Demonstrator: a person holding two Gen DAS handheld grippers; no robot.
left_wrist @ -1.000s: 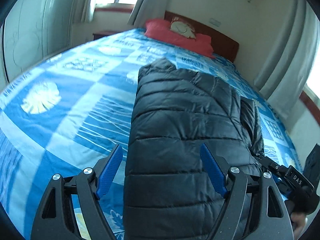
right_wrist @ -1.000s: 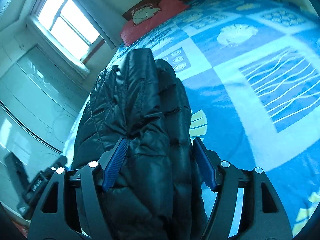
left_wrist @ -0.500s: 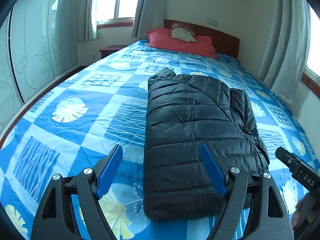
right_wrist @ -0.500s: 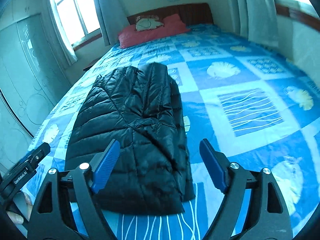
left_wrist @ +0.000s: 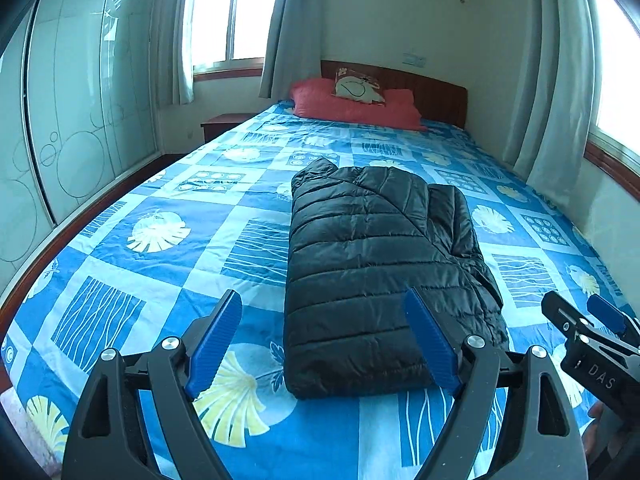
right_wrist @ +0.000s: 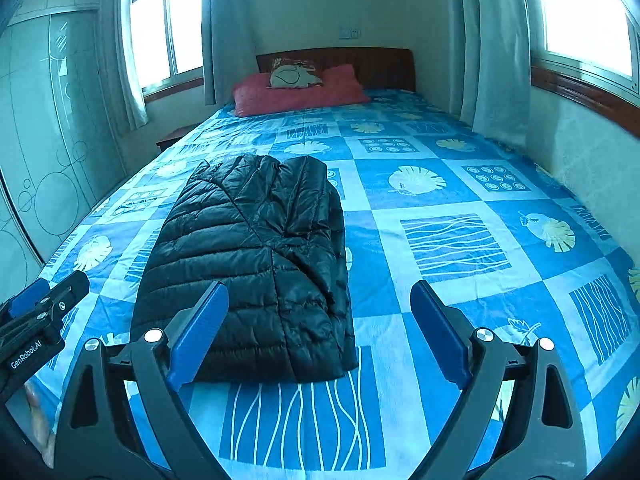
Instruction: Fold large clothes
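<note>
The black puffer jacket (left_wrist: 380,276) is lying folded into a compact, roughly rectangular bundle on the bed (left_wrist: 160,264), lengthwise toward the headboard, somewhat nearer the foot end than the pillows. Sleeves appear to be tucked in: the top panel is sitting flat with its quilted seams running across, while a narrower layer is showing along the right edge, slightly bunched and sticking out past the top panel. In the right wrist view the same jacket (right_wrist: 256,264) is presenting a diagonal seam where one layer is overlapping another. Judgement: the lengthwise folds are looking done; what may remain is a final fold across the middle, or just tidying that loose right edge. The left claw (left_wrist: 320,340) is hanging above the near end of the jacket, jaws spread wide, gripping nothing. The right claw (right_wrist: 320,328) is likewise spread wide and empty, hovering over the near right corner of the bundle and the bedspread beside it. Neither claw is touching fabric. Farther out, a red pillow (left_wrist: 352,108) with a small cushion on it is resting at the wooden headboard (left_wrist: 436,96).
</note>
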